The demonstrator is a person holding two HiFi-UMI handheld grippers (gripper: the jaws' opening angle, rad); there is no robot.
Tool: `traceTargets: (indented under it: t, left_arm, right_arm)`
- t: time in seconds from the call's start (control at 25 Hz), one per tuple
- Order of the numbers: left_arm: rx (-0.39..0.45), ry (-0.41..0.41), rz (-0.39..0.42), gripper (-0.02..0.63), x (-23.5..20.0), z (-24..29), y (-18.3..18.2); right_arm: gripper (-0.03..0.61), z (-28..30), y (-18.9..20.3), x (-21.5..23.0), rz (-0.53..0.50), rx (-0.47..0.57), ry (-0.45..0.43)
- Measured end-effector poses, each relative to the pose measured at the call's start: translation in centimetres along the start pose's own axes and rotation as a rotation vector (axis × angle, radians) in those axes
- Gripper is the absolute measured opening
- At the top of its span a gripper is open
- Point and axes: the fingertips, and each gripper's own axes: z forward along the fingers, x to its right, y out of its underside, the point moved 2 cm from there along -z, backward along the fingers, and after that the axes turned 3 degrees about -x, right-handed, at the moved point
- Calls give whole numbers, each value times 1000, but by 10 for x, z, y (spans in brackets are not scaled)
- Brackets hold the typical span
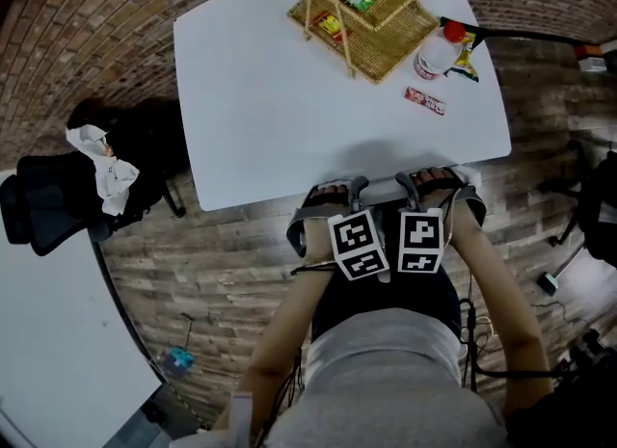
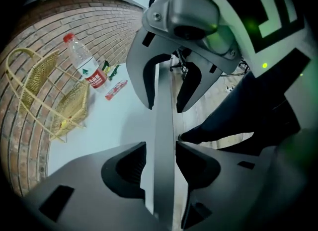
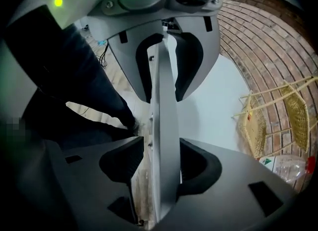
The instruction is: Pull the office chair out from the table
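— Where is the office chair (image 1: pixel 53 205) sitting?
— It is standing off the left edge of the table (image 1: pixel 280 99), by the near-left corner, with a white cloth (image 1: pixel 104 169) lying on it. Nothing is touching it.
— And the tools?
— Both are working at the near edge. The left gripper (image 1: pixel 337 189) is clamping the tabletop between its jaws, and the right gripper (image 1: pixel 434 178), just beside it, is doing likewise.
— Which step, then?
— I am judging that the pull is not yet starting. Next, both are needing to let go, and one is needing to find a hold on the chair's back.
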Motion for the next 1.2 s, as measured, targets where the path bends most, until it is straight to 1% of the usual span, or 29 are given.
traceTargets:
  t: [0.08, 0.12, 0.16, 0.2, 0.24, 0.36, 0.56, 0.76, 0.92, 1.2]
  left_arm:
    - [-7, 9, 6, 191, 3, 5, 1]
    - [-9, 9, 12, 156, 4, 6, 1]
    - [-10, 6, 16, 91, 5, 7, 2]
    - [-8, 2, 13, 91, 6, 7, 2]
    - [-6, 0, 6, 89, 6, 7, 2]
    - [-11, -3, -7, 86, 5, 6, 3]
    - [-20, -23, -9, 86, 5, 6, 2]
    - [-37, -2, 0, 84, 9, 5, 3]
    - [-48, 10, 18, 84, 21, 2, 7]
    - [-68, 23, 36, 83, 56, -4, 12]
  right_arm:
    - [213, 6, 2, 1, -25, -26, 10]
    - [201, 8, 2, 1, -39, -33, 19]
    - [148, 9, 2, 0, -51, -35, 27]
    - [111, 10, 2, -1, -56, -34, 32]
    - [101, 10, 1, -2, -52, -31, 35]
    - [99, 10, 1, -1, -26, -28, 39]
    - [97, 9, 1, -1, -8, -30, 38]
    - [97, 7, -1, -5, 1, -21, 37]
    - [95, 5, -5, -18, 16, -10, 29]
    - [94, -2, -12, -53, 55, -2, 32]
